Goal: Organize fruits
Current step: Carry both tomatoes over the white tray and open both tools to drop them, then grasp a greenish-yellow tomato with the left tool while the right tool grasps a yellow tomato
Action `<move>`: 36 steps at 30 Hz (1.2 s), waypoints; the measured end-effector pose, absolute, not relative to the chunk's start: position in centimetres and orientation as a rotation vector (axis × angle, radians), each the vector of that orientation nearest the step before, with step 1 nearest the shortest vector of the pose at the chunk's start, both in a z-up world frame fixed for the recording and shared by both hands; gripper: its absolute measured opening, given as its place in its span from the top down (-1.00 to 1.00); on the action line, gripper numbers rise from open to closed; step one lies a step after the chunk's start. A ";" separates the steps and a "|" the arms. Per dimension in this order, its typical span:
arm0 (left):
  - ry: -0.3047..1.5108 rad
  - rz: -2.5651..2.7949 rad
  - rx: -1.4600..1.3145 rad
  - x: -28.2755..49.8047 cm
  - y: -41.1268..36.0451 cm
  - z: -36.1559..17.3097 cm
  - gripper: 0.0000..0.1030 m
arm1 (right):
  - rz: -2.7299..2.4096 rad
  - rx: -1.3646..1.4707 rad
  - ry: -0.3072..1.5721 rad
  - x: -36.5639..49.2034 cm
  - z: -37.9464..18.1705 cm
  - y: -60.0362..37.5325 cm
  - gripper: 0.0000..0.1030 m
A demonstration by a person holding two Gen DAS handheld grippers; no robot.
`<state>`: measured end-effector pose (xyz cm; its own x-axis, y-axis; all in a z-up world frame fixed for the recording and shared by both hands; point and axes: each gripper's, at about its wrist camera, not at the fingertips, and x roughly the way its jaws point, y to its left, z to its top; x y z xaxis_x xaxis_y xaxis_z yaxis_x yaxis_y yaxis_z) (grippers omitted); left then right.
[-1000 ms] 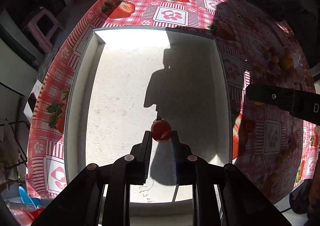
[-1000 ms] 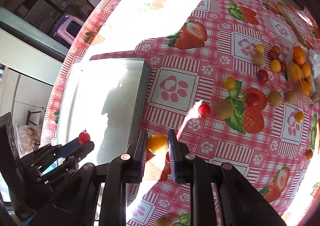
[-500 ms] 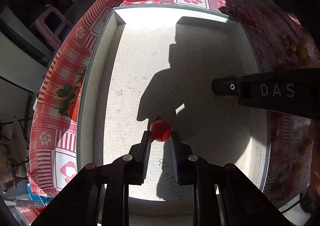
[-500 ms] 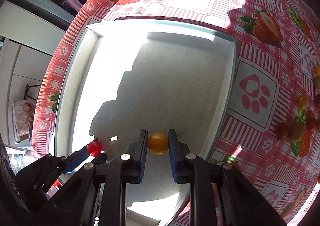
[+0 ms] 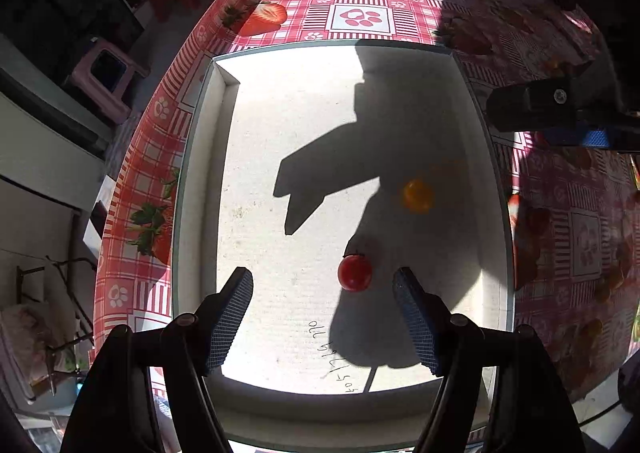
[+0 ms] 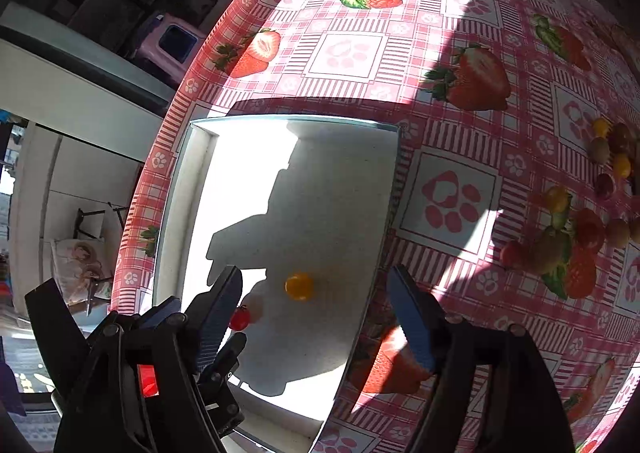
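White tray (image 5: 200,189) (sunlit) holds red tomato (image 5: 354,273), partly shadowed orange tomato (image 5: 417,195).

Strawberry-and-paw-print tablecloth (image 6: 348,53) on table; pink plastic stool (image 6: 170,43) on floor beyond

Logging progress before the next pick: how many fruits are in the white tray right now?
2. A red cherry tomato lies near the tray's front, between the open left gripper's fingers; a yellow one sits farther in, to its right. Shadow hides nothing obvious.
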<state>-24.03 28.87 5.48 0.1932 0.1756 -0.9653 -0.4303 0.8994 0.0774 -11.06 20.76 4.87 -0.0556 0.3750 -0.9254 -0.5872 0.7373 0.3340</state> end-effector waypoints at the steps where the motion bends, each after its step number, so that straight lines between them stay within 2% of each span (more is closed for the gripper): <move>1: 1.307 0.417 -0.219 -23.5 28.4 5.8 -0.43 | 0.769 -0.169 1.427 -10.4 5.0 19.6 -0.52; 10: 1.270 0.235 -0.101 -17.2 22.5 8.5 -0.43 | 0.512 -0.055 1.459 -7.3 5.1 6.6 -0.52; 21: 1.268 0.030 -0.040 -8.4 12.8 7.7 -0.43 | 0.186 0.055 1.478 -5.0 3.3 -9.8 -0.52; 28: 1.263 -0.015 -0.008 -2.3 9.0 5.9 -0.43 | 0.107 0.079 1.467 -2.7 2.2 -14.3 -0.52; 36: 1.299 0.014 0.012 2.0 7.9 2.7 -0.43 | 0.119 0.023 1.435 0.2 0.7 -14.4 -0.52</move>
